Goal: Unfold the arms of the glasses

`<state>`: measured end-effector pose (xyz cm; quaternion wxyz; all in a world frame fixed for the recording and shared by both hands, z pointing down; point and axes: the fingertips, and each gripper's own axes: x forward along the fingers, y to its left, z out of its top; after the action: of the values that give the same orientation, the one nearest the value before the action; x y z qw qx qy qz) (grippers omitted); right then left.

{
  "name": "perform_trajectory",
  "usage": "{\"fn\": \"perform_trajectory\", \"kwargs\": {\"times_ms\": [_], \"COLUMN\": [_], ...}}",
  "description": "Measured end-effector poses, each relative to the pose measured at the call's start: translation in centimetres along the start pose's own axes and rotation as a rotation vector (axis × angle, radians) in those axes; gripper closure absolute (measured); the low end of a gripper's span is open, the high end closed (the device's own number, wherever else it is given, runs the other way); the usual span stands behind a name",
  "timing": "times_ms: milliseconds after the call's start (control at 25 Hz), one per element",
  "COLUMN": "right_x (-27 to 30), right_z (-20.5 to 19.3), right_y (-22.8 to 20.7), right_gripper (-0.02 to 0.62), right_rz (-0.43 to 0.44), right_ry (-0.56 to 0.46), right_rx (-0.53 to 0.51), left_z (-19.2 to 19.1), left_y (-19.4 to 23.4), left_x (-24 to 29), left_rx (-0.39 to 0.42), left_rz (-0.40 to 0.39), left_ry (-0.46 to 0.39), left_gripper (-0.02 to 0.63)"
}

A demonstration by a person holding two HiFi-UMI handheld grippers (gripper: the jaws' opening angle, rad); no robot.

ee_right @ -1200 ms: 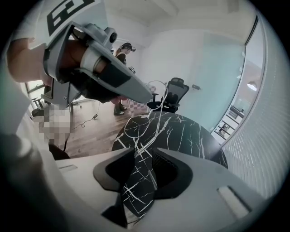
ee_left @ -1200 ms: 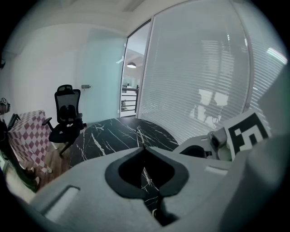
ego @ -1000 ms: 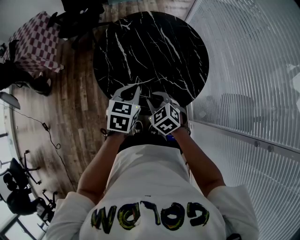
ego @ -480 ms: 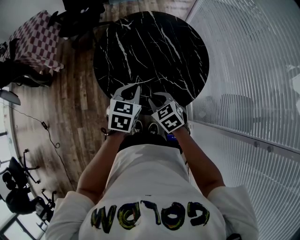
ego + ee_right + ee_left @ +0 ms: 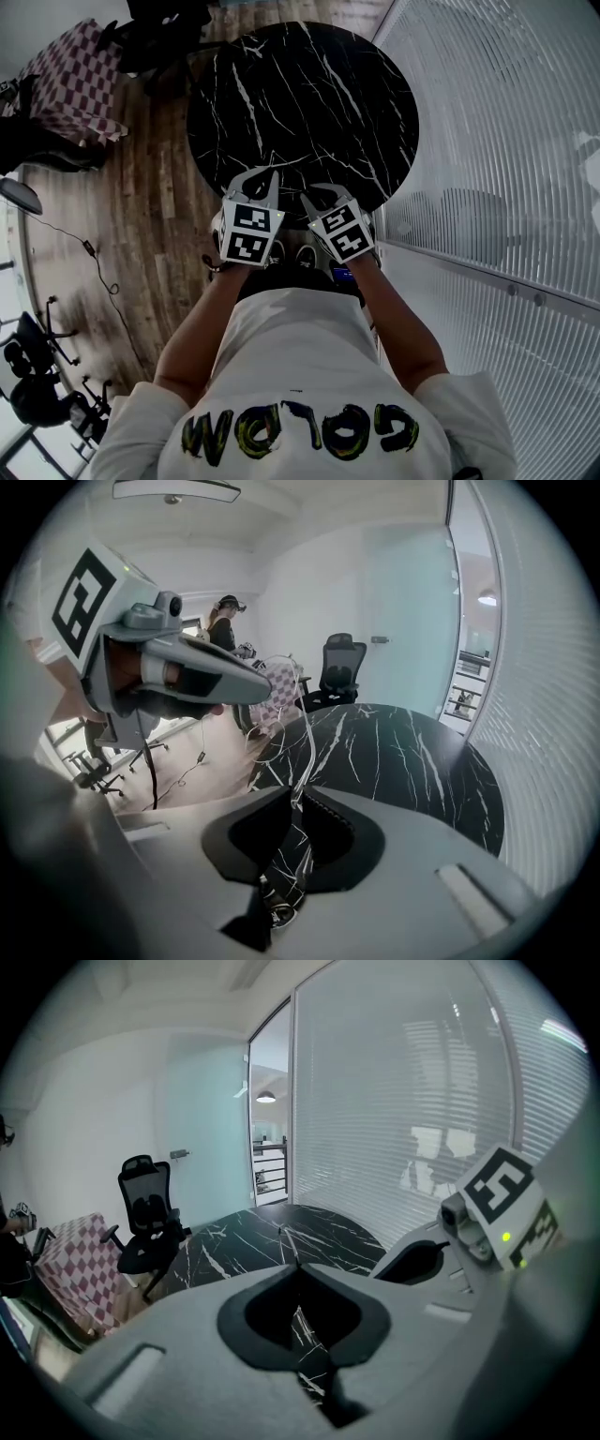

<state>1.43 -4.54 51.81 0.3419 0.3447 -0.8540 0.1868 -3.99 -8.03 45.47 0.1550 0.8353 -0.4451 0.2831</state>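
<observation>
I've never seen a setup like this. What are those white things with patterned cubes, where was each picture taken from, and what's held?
No robot: a person holds a two-jaw gripper, marker cube included, in each hand. One camera sits on the head, looking down; one rides on each gripper. The left gripper is shut on thin wire glasses; the right gripper has just been closing and pinches them too. Both are held over the near edge of a round black marble table.
</observation>
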Motion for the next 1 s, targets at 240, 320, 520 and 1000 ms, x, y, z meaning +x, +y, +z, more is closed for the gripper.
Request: {"fn": "perform_trajectory", "kwargs": {"times_ms": [240, 320, 520, 1000], "right_x": [-0.5, -0.7, -0.7, -1.0], "right_z": [0.3, 0.2, -0.5, -3.3], "right_y": [-1.1, -1.5, -2.5, -5.6], "right_gripper": [0.563, 0.565, 0.569, 0.575], "right_rz": [-0.021, -0.031, -0.053, -0.123], "right_ry": [0.005, 0.007, 0.02, 0.117], "right_rx": [-0.002, -0.006, -0.016, -0.132], "left_z": [0.2, -0.2, -1.1, -6.8], "left_y": [0.3, 0.1, -0.3, -2.9], "left_x": [0.5, 0.8, 1.3, 4.1], "left_rx": [0.019, 0.022, 0.044, 0.058], "left_rz": [0.002, -0.002, -0.015, -0.194], "left_ry": [-0.012, 0.004, 0.042, 0.265], "left_gripper": [0.606, 0.606, 0.606, 0.604]}}
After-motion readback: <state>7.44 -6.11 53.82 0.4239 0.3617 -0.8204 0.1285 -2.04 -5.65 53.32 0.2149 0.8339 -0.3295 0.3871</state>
